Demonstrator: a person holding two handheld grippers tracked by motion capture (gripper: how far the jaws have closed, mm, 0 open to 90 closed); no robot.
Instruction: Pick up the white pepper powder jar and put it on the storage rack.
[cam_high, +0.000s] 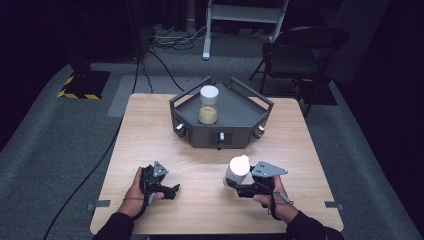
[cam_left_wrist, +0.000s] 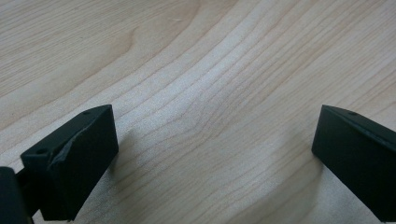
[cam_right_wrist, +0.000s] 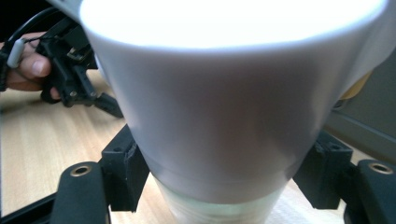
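Light wooden tabletop (cam_high: 210, 165), centre of the high view, on grey carpet.

Dark grey angular metal tray (cam_high: 235, 112) with raised rails, upper centre of the tabletop. Standing upright inside it, at its left half: one clear jar with a white lid (cam_high: 209, 104), part filled with tan powder.

Second white-lidded clear jar (cam_high: 236, 171), lower right of centre in the high view, tilted, clamped between the jaws of the right tongs (cam_high: 234, 186). In the right gripper view its white lid (cam_right_wrist: 224, 93) looms large, a black jaw pressed at each side below it.

Left tongs (cam_high: 172, 190), lower left of the high view, held low over the tabletop, jaws wide apart with bare wood grain (cam_left_wrist: 210, 93) between them.

Black folding chair (cam_high: 300, 52), upper right, on the floor.
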